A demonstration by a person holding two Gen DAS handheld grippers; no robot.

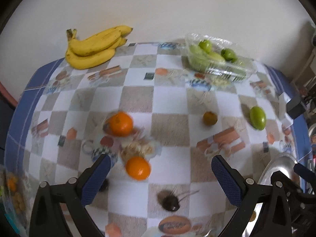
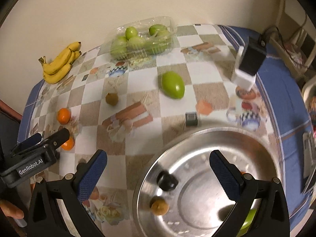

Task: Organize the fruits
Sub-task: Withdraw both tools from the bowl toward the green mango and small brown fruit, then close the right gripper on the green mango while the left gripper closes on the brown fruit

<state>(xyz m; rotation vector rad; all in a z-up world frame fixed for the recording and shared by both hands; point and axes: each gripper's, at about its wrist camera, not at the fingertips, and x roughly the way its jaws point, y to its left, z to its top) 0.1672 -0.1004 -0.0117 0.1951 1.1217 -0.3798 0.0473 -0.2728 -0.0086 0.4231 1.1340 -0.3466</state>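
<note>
"GenRobot.AI" was printed on the left gripper (image 2: pixel 29 140), which hung released above an orange (image 1: pixel 138 168). The tabletop (image 1: pixel 169 98) wore a checkered cloth against a pale wall. The right gripper (image 2: pixel 158 171), released, hovered over a steel tray (image 2: pixel 197 138). A green mango (image 2: pixel 173 85) lay diagonally, tip toward the tray.

Left wrist view: low over the checked tablecloth (image 1: pixel 169 98), facing the wall, nearest two round oranges (image 1: pixel 138 167). Right wrist view: further right, close above a round steel tray (image 2: pixel 197 138), facing the same wall. Shared: yellow banana bunch (image 1: pixel 92 47) (image 2: pixel 59 63), clear plastic punnet of green fruit (image 1: pixel 217 63) (image 2: pixel 142 37).
</note>
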